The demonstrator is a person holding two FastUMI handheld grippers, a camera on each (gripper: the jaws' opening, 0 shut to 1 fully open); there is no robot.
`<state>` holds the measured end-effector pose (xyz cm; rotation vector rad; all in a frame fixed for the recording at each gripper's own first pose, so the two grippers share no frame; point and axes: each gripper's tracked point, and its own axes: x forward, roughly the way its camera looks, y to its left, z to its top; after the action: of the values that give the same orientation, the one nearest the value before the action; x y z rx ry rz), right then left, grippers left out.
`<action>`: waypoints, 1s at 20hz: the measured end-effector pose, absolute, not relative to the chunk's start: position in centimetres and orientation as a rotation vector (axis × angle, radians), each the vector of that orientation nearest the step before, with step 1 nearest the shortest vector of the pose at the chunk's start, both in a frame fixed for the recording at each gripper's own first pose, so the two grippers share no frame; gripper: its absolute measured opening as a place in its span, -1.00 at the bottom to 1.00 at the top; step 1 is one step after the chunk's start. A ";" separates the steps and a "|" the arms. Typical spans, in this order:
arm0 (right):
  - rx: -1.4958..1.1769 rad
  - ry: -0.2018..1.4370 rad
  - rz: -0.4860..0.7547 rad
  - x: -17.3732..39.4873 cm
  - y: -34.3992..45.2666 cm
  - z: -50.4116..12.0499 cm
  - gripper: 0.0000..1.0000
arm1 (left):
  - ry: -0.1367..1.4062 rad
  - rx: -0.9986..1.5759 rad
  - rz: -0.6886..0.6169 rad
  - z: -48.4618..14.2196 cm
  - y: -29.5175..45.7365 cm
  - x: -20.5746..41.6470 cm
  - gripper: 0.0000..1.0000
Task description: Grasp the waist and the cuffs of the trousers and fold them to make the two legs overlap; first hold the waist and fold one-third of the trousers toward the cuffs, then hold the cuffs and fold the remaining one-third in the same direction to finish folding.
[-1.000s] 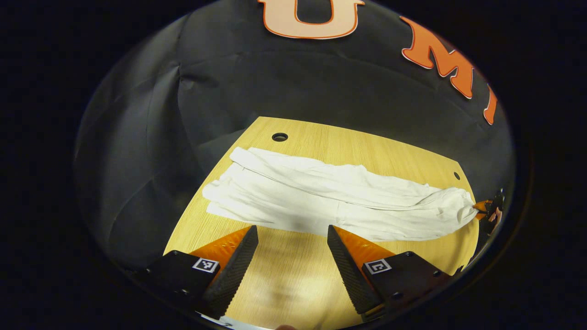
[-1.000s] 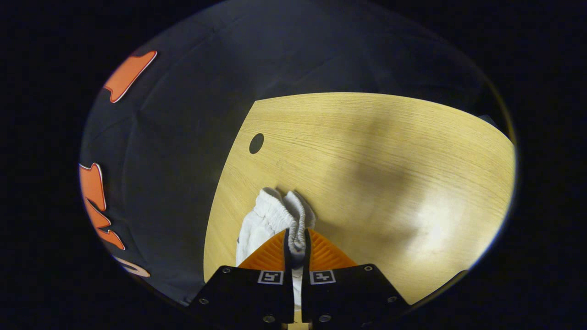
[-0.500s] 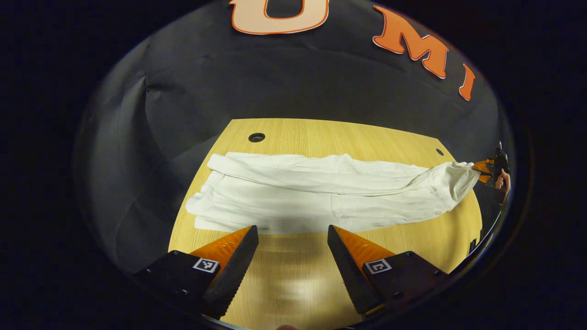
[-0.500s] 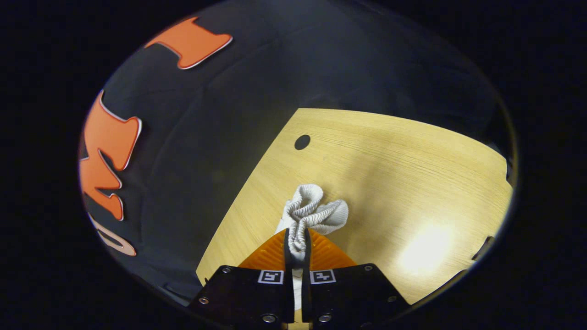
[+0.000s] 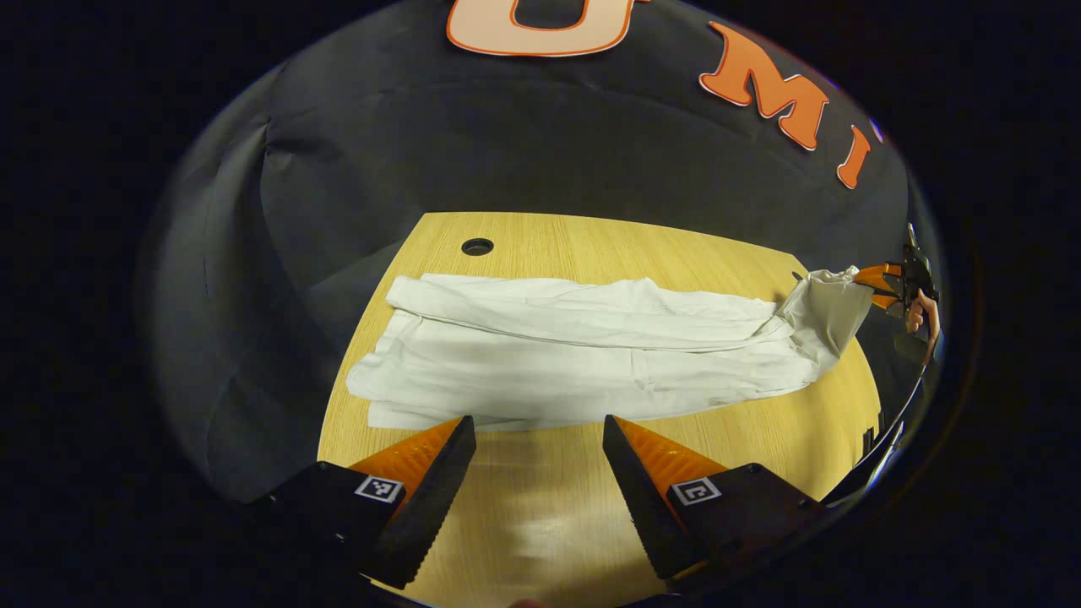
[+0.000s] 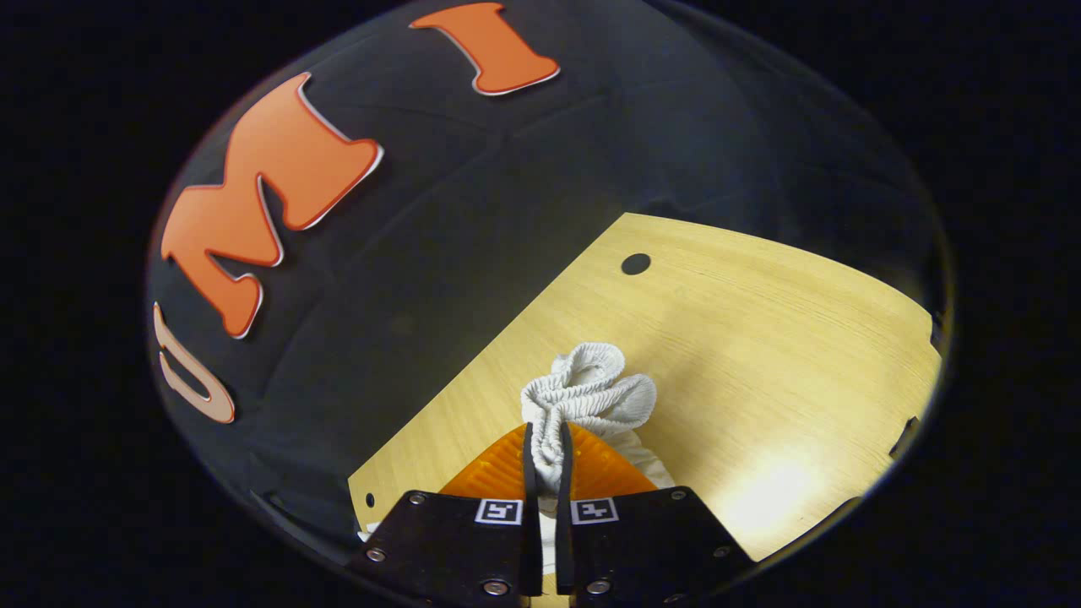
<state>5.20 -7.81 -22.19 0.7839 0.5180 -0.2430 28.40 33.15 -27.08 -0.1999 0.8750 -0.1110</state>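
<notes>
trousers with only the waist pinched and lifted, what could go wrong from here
The right claw grips just a bunched bit of waistband, so it may slip out or fold unevenly. The left claw is open over the table, so the trousers might drag instead of folding.

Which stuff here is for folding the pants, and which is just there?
For the job:
- trousers
- waistband, pinched by right gripper
- left gripper, open

Just there:
- table
- table's cable hole

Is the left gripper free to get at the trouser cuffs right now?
Probably yes: the left gripper is open, holds nothing, and bare table lies between it and the cuffs of the trousers.
</notes>
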 end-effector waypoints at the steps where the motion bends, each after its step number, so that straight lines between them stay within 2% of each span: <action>1: 0.779 0.514 -0.217 5.4 -8.0 -21.3 -0.87 | 0.876 -0.201 -0.108 -27.3 33.8 28.3 0.99; 7: 0.740 0.515 -0.085 4.9 -7.9 -20.9 -0.87 | 0.892 -0.241 -0.078 -28.8 36.5 27.1 1.00; 12: 0.652 0.576 0.023 4.8 -8.2 -20.6 -0.87 | 0.889 -0.259 -0.054 -29.3 37.7 26.8 1.00; 20: 0.346 0.652 0.152 4.7 -8.0 -21.8 -0.86 | 0.909 -0.336 -0.026 -30.7 38.8 26.3 0.99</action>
<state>4.73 -8.04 -21.82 0.3457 0.6522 0.1524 26.29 38.76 -30.72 -0.3356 0.9093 -0.0259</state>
